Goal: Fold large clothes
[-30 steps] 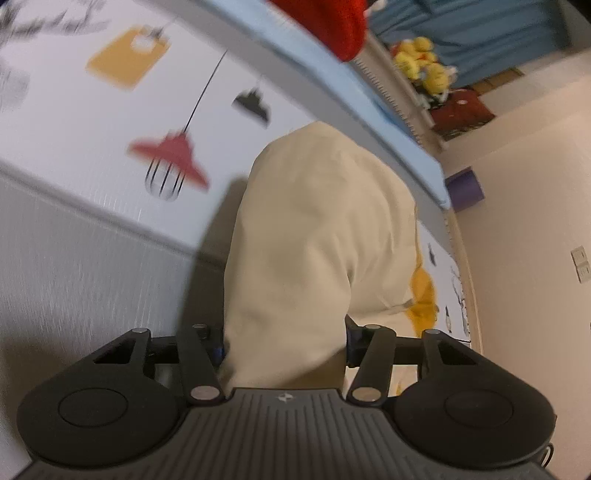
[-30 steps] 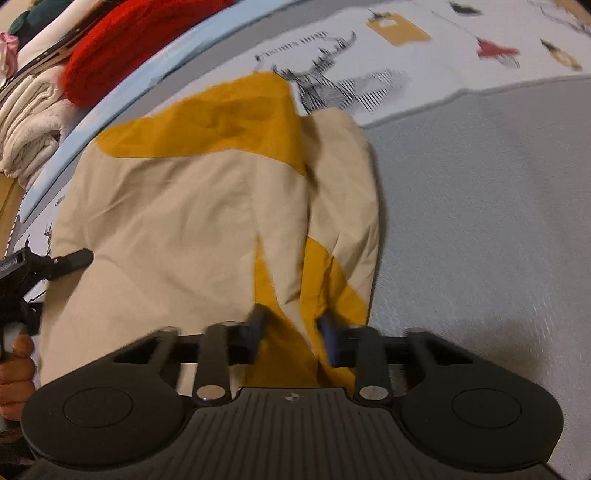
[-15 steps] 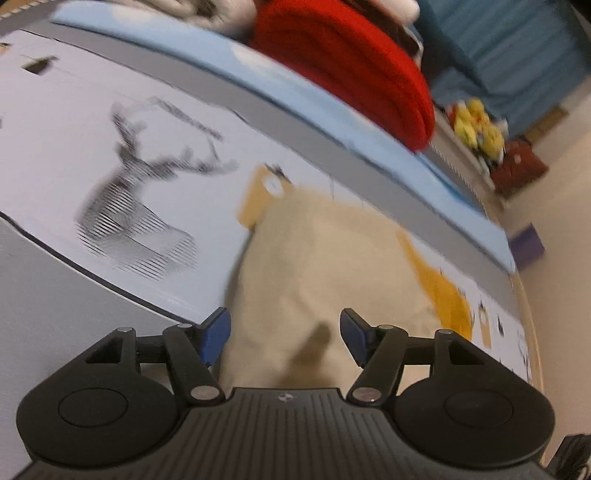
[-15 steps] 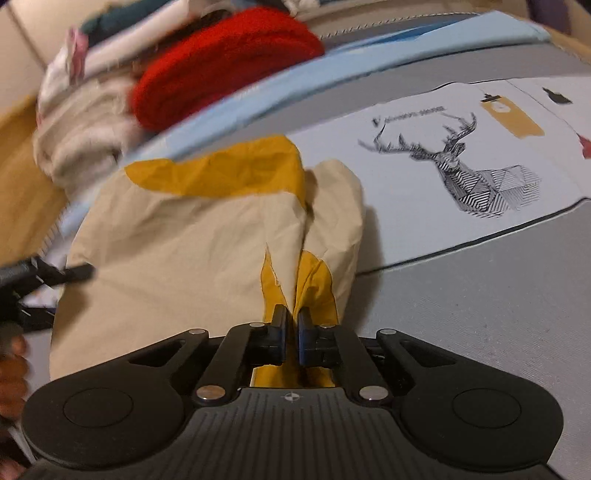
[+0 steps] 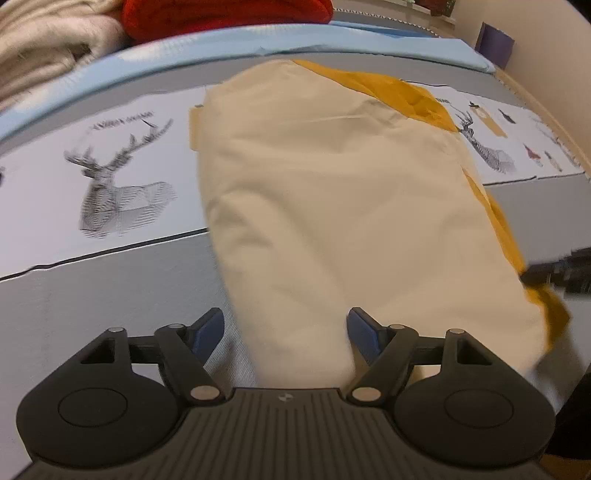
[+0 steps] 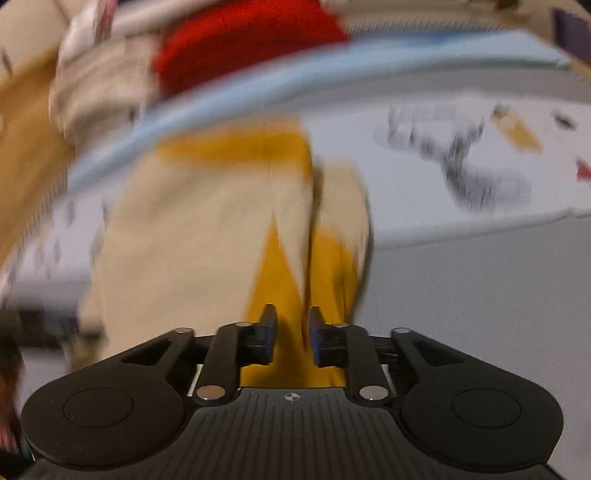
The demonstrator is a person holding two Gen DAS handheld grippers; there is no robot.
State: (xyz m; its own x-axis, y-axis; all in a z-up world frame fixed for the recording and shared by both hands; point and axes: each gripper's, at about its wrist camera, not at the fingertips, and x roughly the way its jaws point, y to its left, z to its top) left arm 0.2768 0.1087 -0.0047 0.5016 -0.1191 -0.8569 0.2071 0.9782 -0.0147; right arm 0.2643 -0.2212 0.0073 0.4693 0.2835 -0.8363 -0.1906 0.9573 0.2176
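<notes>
Two views, right wrist one badly motion-blurred, so fabric detail and mat prints there are smeared. Cream garment (image 5: 343, 206) with mustard-yellow panels lies folded on the printed mat (image 5: 122, 177), long axis running near to far; its near end is hidden behind the left gripper (image 5: 286, 330) body. Garment's right near corner is partly covered by a dark object at the frame's right edge, probably the other gripper, too cut off to be sure. Far behind, a red knit item (image 5: 225, 14) and a beige pile (image 5: 44, 40) sit past a blue strip (image 5: 332, 35), tops cropped.

Grey floor mat (image 5: 110, 295) to the left of the garment is open; more grey room right of it in the right wrist view. Deer print (image 5: 118, 192) lies left of the garment, apart from it.

Left jaws wide open, straddling the cream near edge, pads not pressing it. Right gripper (image 6: 293, 332) jaws nearly closed with a narrow gap, mustard fabric (image 6: 288, 280) between them; grip contact cannot be told through blur.
</notes>
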